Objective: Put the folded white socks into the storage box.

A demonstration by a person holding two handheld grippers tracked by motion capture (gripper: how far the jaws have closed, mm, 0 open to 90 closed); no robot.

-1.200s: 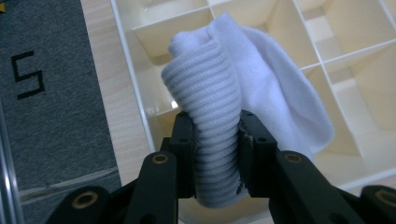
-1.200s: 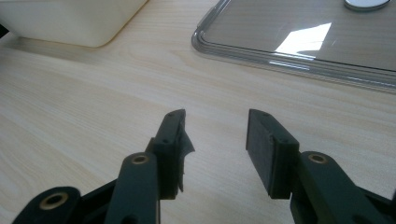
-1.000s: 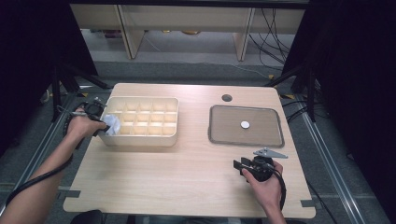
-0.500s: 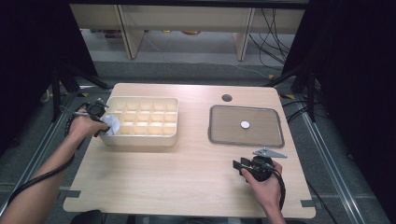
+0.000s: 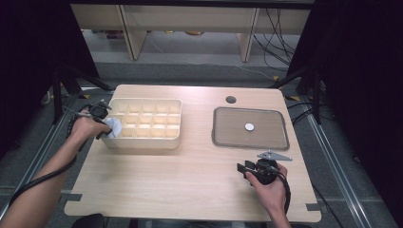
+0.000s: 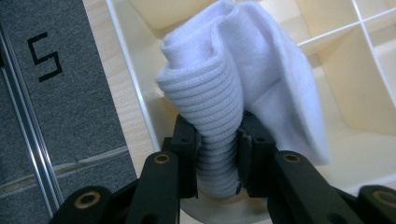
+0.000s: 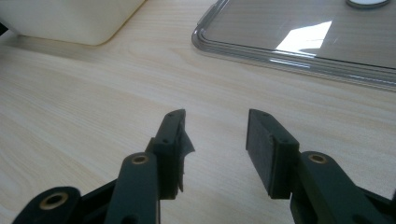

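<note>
the wooden tabletop (image 5: 190, 175) carried everything, with a small round hole (image 5: 231, 99) near its far edge. on its left half sat the cream divider box (image 5: 161, 140), split into a grid of small compartments. on the right half lay the flat grey tray (image 5: 223, 137), well apart from the box, with a small white disc (image 5: 249, 127) resting near its middle. the left gripper (image 5: 105, 124) was at the box's left end, and its jaws were clenched on a white ribbed cloth (image 6: 233, 98), the pads pressing a bunched fold of it from both sides. the cloth stood up out of the jaws over the leftmost part of the box, just inside its left wall; whether it touched the floor of a compartment could not be told. the right gripper (image 7: 215, 144) rested near the tabletop's near right edge, just near of the tray, its jaws released and standing wide with only bare wood between them.
</note>
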